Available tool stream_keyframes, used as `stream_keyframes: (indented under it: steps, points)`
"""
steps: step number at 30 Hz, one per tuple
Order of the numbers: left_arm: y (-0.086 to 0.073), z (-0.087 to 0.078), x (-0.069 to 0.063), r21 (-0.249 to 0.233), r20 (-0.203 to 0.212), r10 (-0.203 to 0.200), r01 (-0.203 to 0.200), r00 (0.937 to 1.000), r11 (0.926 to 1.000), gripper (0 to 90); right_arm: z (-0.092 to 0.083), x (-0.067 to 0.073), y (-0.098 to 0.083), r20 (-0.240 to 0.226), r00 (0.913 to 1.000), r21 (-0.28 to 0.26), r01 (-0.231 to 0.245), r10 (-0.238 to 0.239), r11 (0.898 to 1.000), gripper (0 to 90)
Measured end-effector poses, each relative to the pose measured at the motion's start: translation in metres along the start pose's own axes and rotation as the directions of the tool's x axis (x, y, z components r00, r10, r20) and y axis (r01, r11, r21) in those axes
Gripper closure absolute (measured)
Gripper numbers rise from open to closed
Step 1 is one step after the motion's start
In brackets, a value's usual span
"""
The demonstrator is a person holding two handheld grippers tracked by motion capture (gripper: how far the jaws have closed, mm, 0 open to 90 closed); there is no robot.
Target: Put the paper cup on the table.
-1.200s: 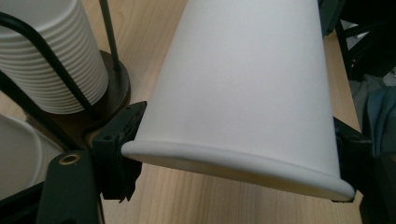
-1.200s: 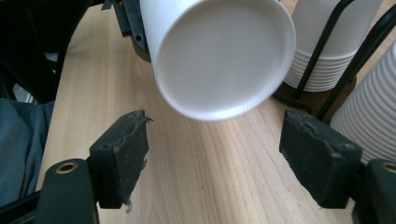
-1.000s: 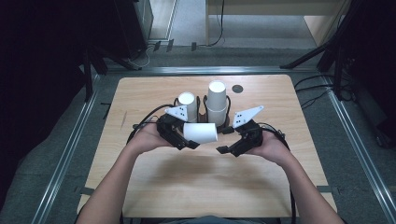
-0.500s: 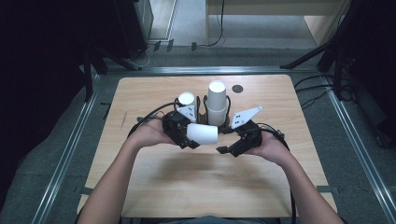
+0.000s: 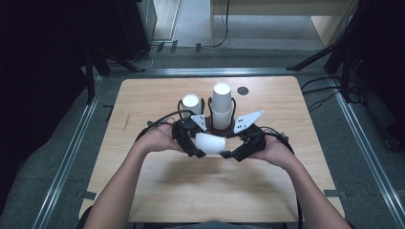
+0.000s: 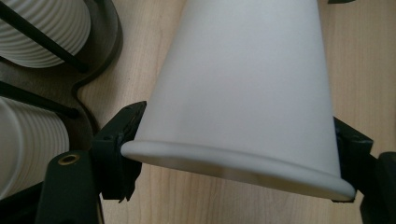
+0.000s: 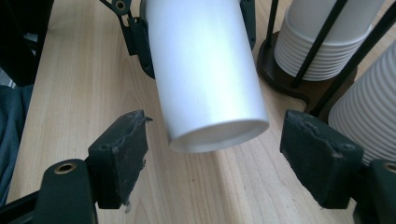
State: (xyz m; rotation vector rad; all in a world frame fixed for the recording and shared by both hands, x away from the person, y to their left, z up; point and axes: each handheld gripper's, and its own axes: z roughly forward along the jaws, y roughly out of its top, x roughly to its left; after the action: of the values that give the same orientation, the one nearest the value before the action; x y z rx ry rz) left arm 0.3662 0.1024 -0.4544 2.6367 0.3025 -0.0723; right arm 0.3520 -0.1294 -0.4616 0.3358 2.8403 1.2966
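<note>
Compared with the picture of a second before, the single paper cup (image 5: pixel 210 142) had been carried a little toward the near edge of the table (image 5: pixel 143 95), and both hands had been brought closer together around it. The cup was held lying on its side above the middle of the table, just in front of the dark cup holder (image 5: pixel 224 128) with its two stacks of cups (image 5: pixel 221 102).

The left gripper (image 5: pixel 193 143) was seen pinching the cup: in the left gripper view its fingers (image 6: pixel 119 149) were pressed against the wall just behind the rolled rim, one on each side. The right gripper (image 5: pixel 236 151) was held at the other end, the closed bottom, with its fingers (image 7: pixel 119 156) spread wide; in the right gripper view the bottom of the cup (image 7: pixel 210 84) was seen between the pads but touched by neither.

The step in hand was judged to be a handover from the left gripper to the right. To do it well, the right fingers should be moved further along the cup, so that the wall and not only the bottom edge is taken. They should be closed gently, because thin paper is easily crushed. The left grip should be released only after the right one is firm.
</note>
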Motion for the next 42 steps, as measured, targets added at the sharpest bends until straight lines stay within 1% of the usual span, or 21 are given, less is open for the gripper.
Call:
stream_keyframes:
  steps: [3, 11, 12, 17, 21, 23, 28, 31, 32, 34, 35, 36, 37, 40, 41, 42]
  points:
    - [0.003, 0.002, -0.002, 0.006, 0.004, 0.017, -0.017, 0.9998, 0.9998, 22.3, 0.005, 0.001, 0.000, -0.001, 0.9999, 0.014, 0.011, -0.011, 1.000, 23.1]
    - [0.010, 0.007, -0.010, 0.010, 0.010, 0.039, -0.039, 0.9992, 0.9992, 21.8, 0.016, 0.005, 0.002, -0.023, 0.9994, 0.048, 0.028, -0.027, 0.998, 23.2]
    - [0.011, 0.007, -0.010, 0.011, 0.010, 0.044, -0.044, 0.9990, 0.9990, 21.8, 0.017, 0.005, 0.002, -0.022, 0.9991, 0.049, 0.036, -0.035, 0.998, 23.2]
    - [0.014, 0.009, -0.013, 0.011, 0.011, 0.043, -0.043, 0.9990, 0.9990, 21.8, 0.022, 0.007, 0.004, -0.031, 0.9985, 0.057, 0.048, -0.046, 0.997, 25.7]
    - [0.014, 0.010, -0.013, 0.016, 0.012, 0.042, -0.042, 0.9991, 0.9990, 21.8, 0.024, 0.007, 0.005, -0.036, 0.9983, 0.062, 0.047, -0.045, 0.997, 27.4]
    - [0.014, 0.010, -0.013, 0.015, 0.009, 0.041, -0.041, 0.9991, 0.9991, 21.8, 0.024, 0.007, 0.005, -0.047, 0.9982, 0.069, 0.039, -0.036, 0.997, 30.1]
    - [0.014, 0.010, -0.013, 0.013, 0.011, 0.041, -0.042, 0.9991, 0.9990, 21.8, 0.024, 0.007, 0.005, -0.045, 0.9979, 0.070, 0.050, -0.046, 0.996, 30.9]
    - [0.013, 0.010, -0.012, 0.001, 0.012, 0.038, -0.038, 0.9992, 0.9993, 20.8, 0.024, 0.008, 0.006, -0.047, 0.9979, 0.071, 0.048, -0.045, 0.996, 31.1]
    - [0.012, 0.009, -0.012, -0.010, 0.014, 0.032, -0.032, 0.9994, 0.9994, 20.3, 0.023, 0.008, 0.006, -0.044, 0.9978, 0.070, 0.053, -0.050, 0.996, 31.1]
    - [0.011, 0.008, -0.012, -0.027, 0.012, 0.035, -0.035, 0.9993, 0.9990, 18.8, 0.022, 0.008, 0.006, -0.045, 0.9980, 0.067, 0.048, -0.045, 0.997, 31.0]
    - [0.011, 0.008, -0.011, -0.043, 0.013, 0.027, -0.027, 0.9995, 0.9987, 17.2, 0.021, 0.008, 0.007, -0.042, 0.9978, 0.059, 0.053, -0.051, 0.997, 31.0]
    - [0.011, 0.006, -0.010, -0.051, 0.013, 0.018, -0.017, 0.9998, 0.9986, 13.5, 0.020, 0.007, 0.007, -0.043, 0.9979, 0.054, 0.051, -0.049, 0.997, 31.0]
    - [0.011, 0.005, -0.010, -0.057, 0.005, 0.014, -0.014, 0.9999, 0.9983, 11.8, 0.019, 0.007, 0.007, -0.043, 0.9980, 0.046, 0.048, -0.046, 0.998, 31.0]
    - [0.010, 0.003, -0.009, -0.092, 0.001, 0.002, -0.002, 1.0000, 0.9957, 8.5, 0.015, 0.006, 0.007, -0.039, 0.9984, 0.030, 0.042, -0.041, 0.999, 30.9]
    - [0.009, 0.002, -0.009, -0.103, -0.008, -0.005, 0.004, 1.0000, 0.9947, 8.5, 0.014, 0.006, 0.007, -0.036, 0.9987, 0.026, 0.038, -0.037, 0.999, 30.9]
    - [0.008, 0.000, -0.009, -0.118, -0.005, -0.015, 0.014, 0.9999, 0.9930, 8.5, 0.013, 0.005, 0.007, -0.035, 0.9988, 0.020, 0.037, -0.036, 0.999, 30.9]
